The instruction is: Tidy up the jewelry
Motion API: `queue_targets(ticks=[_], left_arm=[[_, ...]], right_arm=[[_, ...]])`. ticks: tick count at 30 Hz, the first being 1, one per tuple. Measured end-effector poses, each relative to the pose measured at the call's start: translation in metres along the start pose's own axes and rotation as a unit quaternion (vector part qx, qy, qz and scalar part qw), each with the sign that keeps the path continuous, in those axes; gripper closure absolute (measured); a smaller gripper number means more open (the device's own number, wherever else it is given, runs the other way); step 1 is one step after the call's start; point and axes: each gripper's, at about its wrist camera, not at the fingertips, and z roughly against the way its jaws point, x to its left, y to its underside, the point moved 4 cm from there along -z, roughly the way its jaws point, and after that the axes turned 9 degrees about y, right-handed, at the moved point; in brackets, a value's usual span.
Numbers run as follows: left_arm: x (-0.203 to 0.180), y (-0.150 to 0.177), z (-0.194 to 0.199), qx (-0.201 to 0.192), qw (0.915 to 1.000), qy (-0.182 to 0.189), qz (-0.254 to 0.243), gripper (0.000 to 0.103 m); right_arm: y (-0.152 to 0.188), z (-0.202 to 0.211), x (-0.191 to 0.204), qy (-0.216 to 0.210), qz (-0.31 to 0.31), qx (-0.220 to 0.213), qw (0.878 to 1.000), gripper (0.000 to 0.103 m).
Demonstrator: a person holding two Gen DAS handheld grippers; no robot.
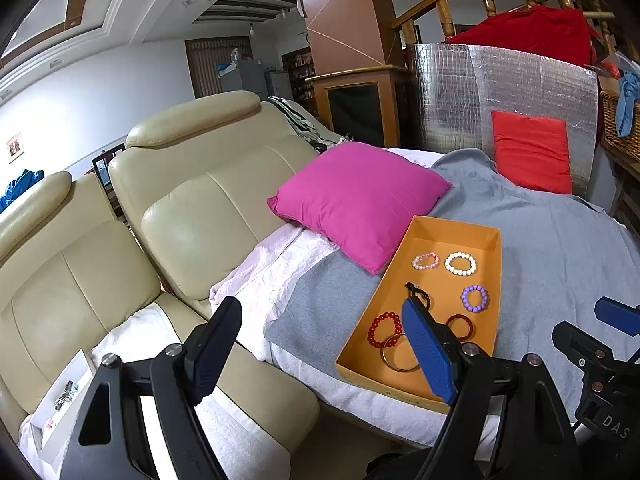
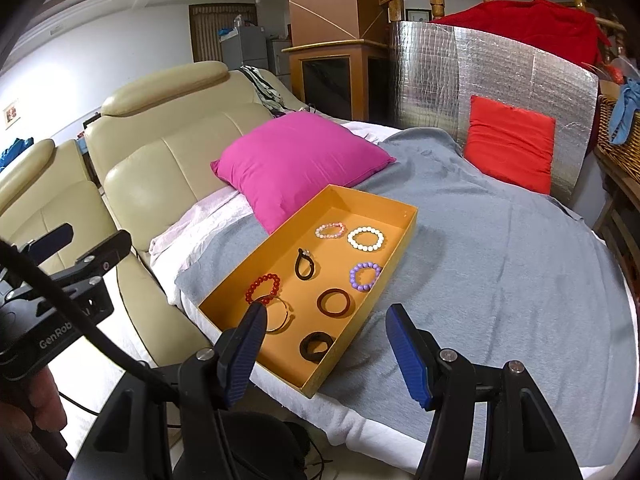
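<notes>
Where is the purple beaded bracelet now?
In the right wrist view the purple beaded bracelet lies inside the orange tray, near its right wall, below the white beaded bracelet.

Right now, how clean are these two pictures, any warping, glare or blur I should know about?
Left wrist view: strong fisheye bending, dark corners; the orange tray stays sharp, though the left claw hides part of it. Right wrist view: same curved edges; the silver foil panel throws bright glare, while the bracelets, such as the white bead bracelet, read clearly under even light.
</notes>
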Motion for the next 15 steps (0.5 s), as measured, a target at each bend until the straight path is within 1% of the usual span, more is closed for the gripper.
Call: queue_targets(ticks=[15], left_arm=[[0.0036,-0.0019,-0.0009,0.004,1.0,0.001,0.007,0.021]], right_arm=[[-0.0015,-0.0034,-0.0002,0.0,-0.007,0.001,1.0,0.037]])
